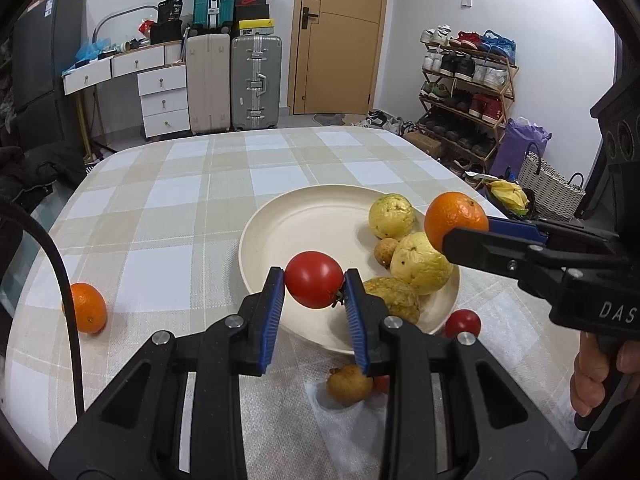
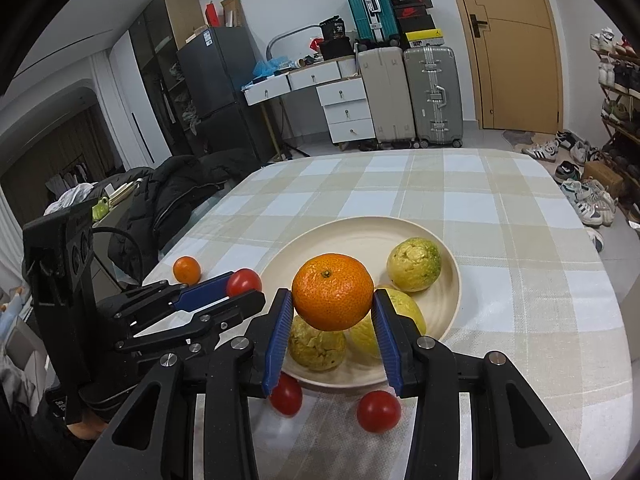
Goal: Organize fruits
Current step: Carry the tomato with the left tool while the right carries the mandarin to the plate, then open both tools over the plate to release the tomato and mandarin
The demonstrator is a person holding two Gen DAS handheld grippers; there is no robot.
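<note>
Left wrist view takes in the table under its beige-and-white checked cloth [image 1: 180, 184], the largest thing in the scene. On it sits the round cream plate [image 1: 304, 224], shallow and wide. Three yellow-green bumpy guavas lie in the plate's right half: one toward the far rim [image 1: 391, 216], one in the middle [image 1: 420, 262], one at the near rim [image 1: 396, 298], partly behind a finger. A small brown round fruit [image 1: 386, 250] sits among them, touching the middle guava.

The left gripper [image 1: 314, 286] has its blue ribbed pads pressed on a red tomato, pinching it above the plate's near edge. The right gripper [image 2: 332, 296] likewise clamps a large orange mandarin [image 2: 332, 291] between its pads, held in the air over the guavas; from the left camera this mandarin [image 1: 456, 220] shows at the tip of the black tongs reaching in from the right.

A second, smaller mandarin [image 1: 86, 307] rests on the cloth well apart from the plate, at the table's left side. The gripped tomato [image 1: 314, 285] is the next in size. Loose on the cloth just in front of the plate lie two small red tomatoes [image 2: 286, 394] [image 2: 378, 411], and a small brown knobbly fruit [image 1: 349, 385] rests near them, close under the left gripper.
</note>
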